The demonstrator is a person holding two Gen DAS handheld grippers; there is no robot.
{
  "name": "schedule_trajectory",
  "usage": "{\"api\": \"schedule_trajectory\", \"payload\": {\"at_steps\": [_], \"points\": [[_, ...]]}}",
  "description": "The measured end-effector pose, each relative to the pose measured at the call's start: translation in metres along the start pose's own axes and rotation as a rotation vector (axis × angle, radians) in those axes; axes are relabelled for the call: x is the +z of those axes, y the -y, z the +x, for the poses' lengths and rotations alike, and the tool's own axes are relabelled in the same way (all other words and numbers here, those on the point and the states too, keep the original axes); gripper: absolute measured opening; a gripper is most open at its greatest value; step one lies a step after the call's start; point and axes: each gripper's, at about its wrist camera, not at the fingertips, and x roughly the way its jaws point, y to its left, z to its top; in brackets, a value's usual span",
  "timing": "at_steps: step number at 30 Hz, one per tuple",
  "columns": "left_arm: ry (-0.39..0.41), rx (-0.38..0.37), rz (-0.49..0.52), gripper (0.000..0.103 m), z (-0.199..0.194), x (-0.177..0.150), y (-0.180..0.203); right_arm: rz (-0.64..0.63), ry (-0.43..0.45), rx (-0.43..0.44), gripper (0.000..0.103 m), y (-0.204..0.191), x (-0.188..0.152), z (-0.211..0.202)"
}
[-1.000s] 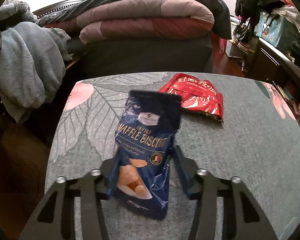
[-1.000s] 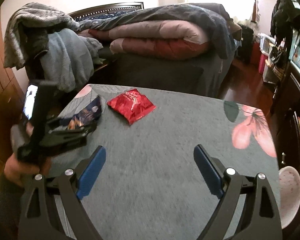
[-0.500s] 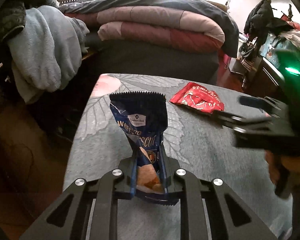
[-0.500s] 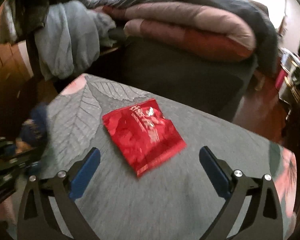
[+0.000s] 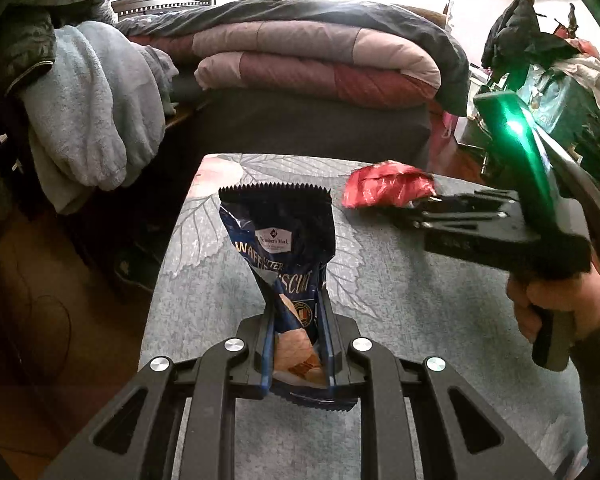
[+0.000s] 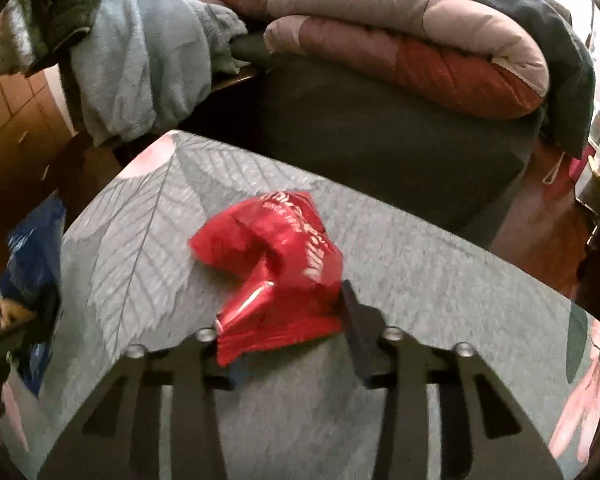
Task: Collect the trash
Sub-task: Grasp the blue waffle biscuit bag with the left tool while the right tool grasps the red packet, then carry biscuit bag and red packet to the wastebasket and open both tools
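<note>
My left gripper is shut on a dark blue waffle biscuit bag and holds it upright above the grey leaf-print table. My right gripper is closed on a crumpled red snack wrapper at the table's far side. The red wrapper and the right gripper also show in the left wrist view, with the hand at right. The blue bag shows at the left edge of the right wrist view.
A bed with folded quilts stands behind the table. A blue-grey towel hangs at the left. Clothes and bags pile at the right. Wooden floor lies left of the table edge.
My left gripper closed on the blue bag and lifted it upright. My right gripper moved in to the red wrapper and closed on it, crumpling it.
</note>
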Motion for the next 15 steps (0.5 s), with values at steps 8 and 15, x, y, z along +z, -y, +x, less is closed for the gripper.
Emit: {"api": "schedule_trajectory", "payload": {"at_steps": [8, 15], "points": [[0.004, -0.004, 0.001, 0.019, -0.021, -0.006, 0.015, 0.039, 0.038, 0.044, 0.007, 0.008, -0.043, -0.049], [0.029, -0.014, 0.043, 0.019, -0.048, -0.009, 0.045, 0.108, 0.072, 0.136, 0.007, 0.023, -0.087, -0.11]]}}
